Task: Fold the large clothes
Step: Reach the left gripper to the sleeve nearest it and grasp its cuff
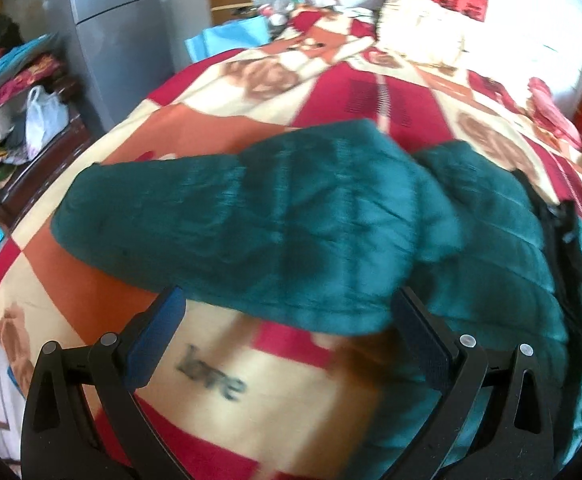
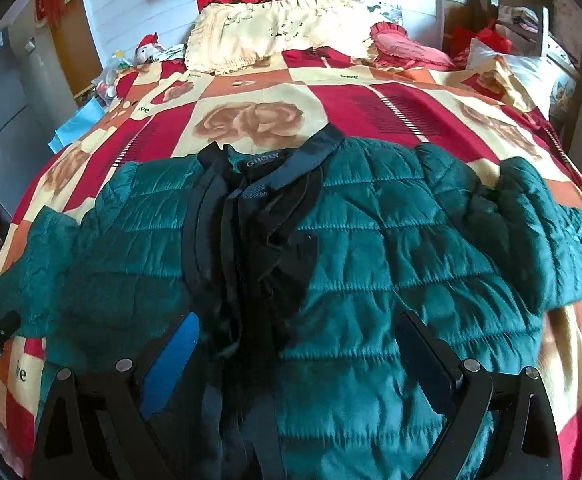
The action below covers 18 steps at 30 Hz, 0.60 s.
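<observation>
Lying flat on patchwork bed cover: teal quilted jacket, front open. Left gripper and right gripper above it, fingers wide, empty.

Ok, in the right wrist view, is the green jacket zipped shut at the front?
No. The green jacket lies front-up on the bedspread with its front open, so the dark lining shows down the middle.

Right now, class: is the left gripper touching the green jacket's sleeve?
Cannot tell. In the left wrist view the open left gripper has the jacket sleeve edge between its fingers, but motion blur hides any contact.
</observation>
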Motion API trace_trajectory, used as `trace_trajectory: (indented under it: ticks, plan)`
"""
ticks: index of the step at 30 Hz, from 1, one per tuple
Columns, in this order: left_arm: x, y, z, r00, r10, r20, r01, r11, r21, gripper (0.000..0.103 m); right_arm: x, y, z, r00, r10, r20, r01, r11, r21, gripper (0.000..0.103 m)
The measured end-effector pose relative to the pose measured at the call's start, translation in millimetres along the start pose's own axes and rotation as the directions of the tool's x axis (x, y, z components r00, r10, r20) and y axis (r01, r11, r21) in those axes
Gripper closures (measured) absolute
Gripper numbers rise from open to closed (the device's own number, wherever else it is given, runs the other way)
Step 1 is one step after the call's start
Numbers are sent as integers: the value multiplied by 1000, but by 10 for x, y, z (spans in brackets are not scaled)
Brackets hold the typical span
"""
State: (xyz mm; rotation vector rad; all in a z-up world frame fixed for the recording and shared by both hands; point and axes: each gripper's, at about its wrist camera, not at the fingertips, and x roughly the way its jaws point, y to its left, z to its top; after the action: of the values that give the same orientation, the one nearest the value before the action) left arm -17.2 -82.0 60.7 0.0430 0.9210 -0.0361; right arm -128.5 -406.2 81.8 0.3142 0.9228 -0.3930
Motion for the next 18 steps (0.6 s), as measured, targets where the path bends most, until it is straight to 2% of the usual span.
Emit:
trace_trajectory:
  ticks: [4, 7, 11, 13, 17, 18]
  plan:
    - [144, 429, 111, 999, 25, -31, -28, 994, -105, 0, 74, 7, 67, 1000, 6, -4, -6, 1000, 3, 5]
    - [261, 854, 180, 997, 48, -62, -61, 972, -226, 0, 90, 29, 66, 1000, 16, -8, -16, 1000, -1, 5]
    - [393, 1387, 186, 990, 102, -96, -132, 913, -386, 0, 107, 63, 32, 999, 30, -24, -30, 999, -11, 5]
    - [472, 1649, 158, 985, 126, -119, -167, 872, -459, 0, 105, 71, 19, 999, 35, -29, -36, 999, -18, 5]
    - [628, 2001, 126, 981, 143, -133, -194, 808, -557, 0, 81, 72, 19, 999, 41, -27, -42, 999, -18, 5]
    - [664, 2055, 135, 981, 143, -134, -195, 799, -569, 0, 70, 67, 24, 999, 40, -26, -41, 999, -19, 5]
